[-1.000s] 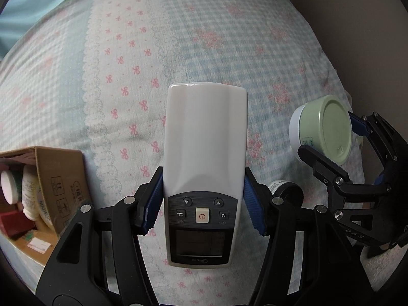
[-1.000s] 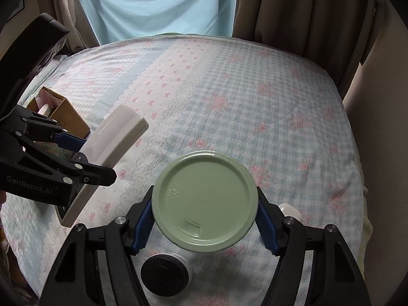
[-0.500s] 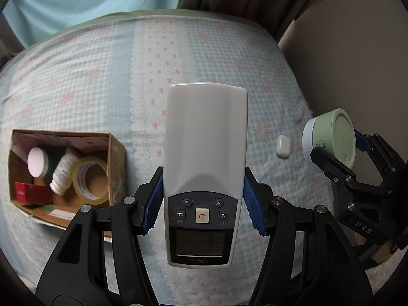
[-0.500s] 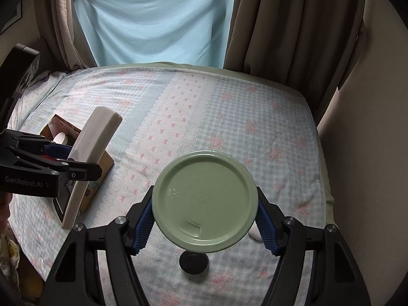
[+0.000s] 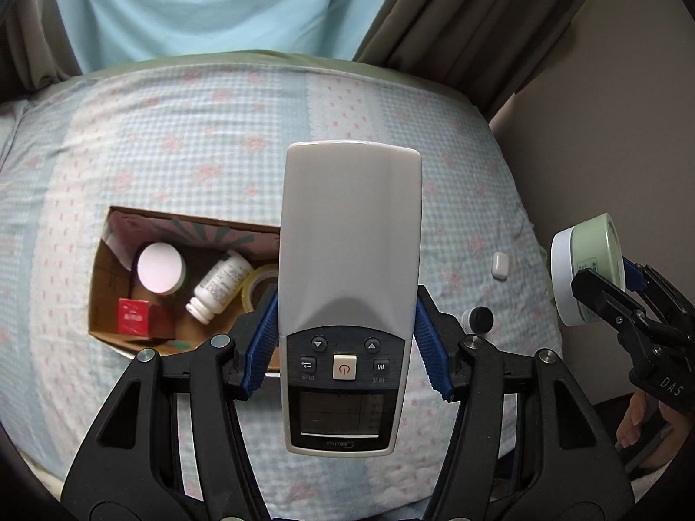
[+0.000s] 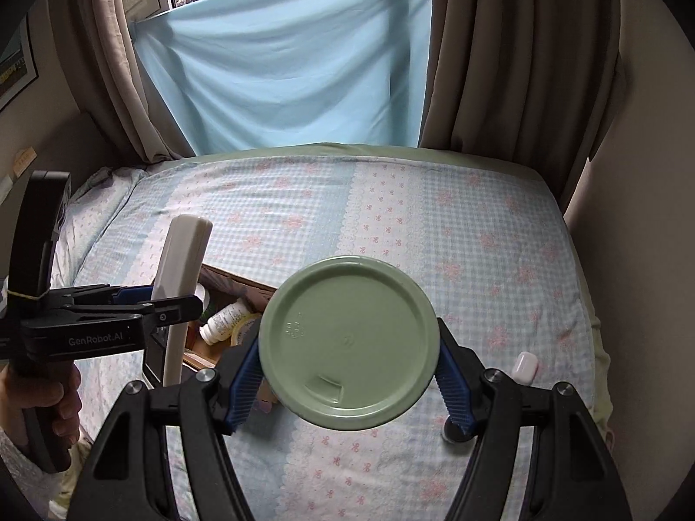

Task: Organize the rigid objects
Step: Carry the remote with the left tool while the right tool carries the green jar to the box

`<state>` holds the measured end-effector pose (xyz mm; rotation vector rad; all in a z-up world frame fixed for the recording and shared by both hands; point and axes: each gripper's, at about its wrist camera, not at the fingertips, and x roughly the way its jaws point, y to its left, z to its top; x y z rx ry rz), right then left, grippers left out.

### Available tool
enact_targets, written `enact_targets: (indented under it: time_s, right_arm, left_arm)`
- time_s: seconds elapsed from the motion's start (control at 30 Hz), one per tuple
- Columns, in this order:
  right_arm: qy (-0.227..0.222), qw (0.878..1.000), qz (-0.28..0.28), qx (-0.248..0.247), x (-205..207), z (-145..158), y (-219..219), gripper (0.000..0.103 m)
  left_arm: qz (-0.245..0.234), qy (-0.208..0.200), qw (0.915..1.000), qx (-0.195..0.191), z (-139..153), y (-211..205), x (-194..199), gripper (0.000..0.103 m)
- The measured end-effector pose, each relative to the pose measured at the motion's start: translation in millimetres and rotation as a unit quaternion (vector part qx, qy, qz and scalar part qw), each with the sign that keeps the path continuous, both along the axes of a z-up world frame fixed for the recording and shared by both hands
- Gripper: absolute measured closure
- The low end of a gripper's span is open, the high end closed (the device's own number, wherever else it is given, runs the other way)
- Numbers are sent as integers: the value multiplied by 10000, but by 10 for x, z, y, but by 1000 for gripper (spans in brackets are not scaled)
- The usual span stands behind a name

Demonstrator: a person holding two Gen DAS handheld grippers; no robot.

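- The bed (image 6: 478, 225) wore a blue-checked cover with pink flowers, and behind it hung a pale blue sheet (image 6: 282, 65) between brown curtains (image 6: 512, 52).
- Against a second earlier, both views took in far more: then the cover filled them, and now the window wall and the whole far edge of the bed showed.
- The cardboard box (image 5: 104, 278), a second earlier only a corner at the left wrist view's left edge, lay fully open to view under the remote's left side.
- The left gripper (image 5: 347, 338) pinched the remote control (image 5: 349, 234) by its sides, just as before; it was white and long, with a dark button panel, a red power key and a grey screen nearest the camera.
- The right gripper (image 6: 347, 373) clamped the jar (image 6: 347, 341), whose round sage-green lid faced the camera; the left view showed its white body.
- Inside the box lay a white-lidded tub (image 5: 158, 267), a white pill bottle (image 5: 219, 284) on its side, a tape roll (image 5: 256, 286) and a red packet (image 5: 132, 314).
- A small white case (image 5: 499, 265) and a black-capped container (image 5: 480, 319) rested on the cover, right of the remote.
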<state>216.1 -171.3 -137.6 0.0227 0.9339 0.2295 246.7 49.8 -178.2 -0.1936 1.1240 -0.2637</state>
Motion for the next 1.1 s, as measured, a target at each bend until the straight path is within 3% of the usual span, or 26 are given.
enact_targets:
  time_s: [0.27, 0.53, 0.9, 1.0, 1.1]
  right_arm:
    - [298, 9987, -155, 395, 91, -123, 793, 37]
    - [598, 9964, -287, 529, 318, -435, 1279, 37]
    - [1314, 9906, -330, 202, 670, -1203, 1730, 37]
    - [1548, 9870, -409, 146, 746, -1434, 1765, 37]
    - [1764, 9833, -455, 45, 818, -1643, 1809, 37]
  left_arm:
    - [112, -102, 9999, 64, 6, 979, 185, 48]
    - [8, -16, 9995, 311, -205, 1598, 482, 48]
    - [-794, 301, 9935, 763, -920, 1833, 963, 48]
    - [-1209, 358, 9864, 1054, -1114, 1770, 1071, 48]
    - [-1776, 306, 9738, 1387, -1265, 1641, 1148, 48]
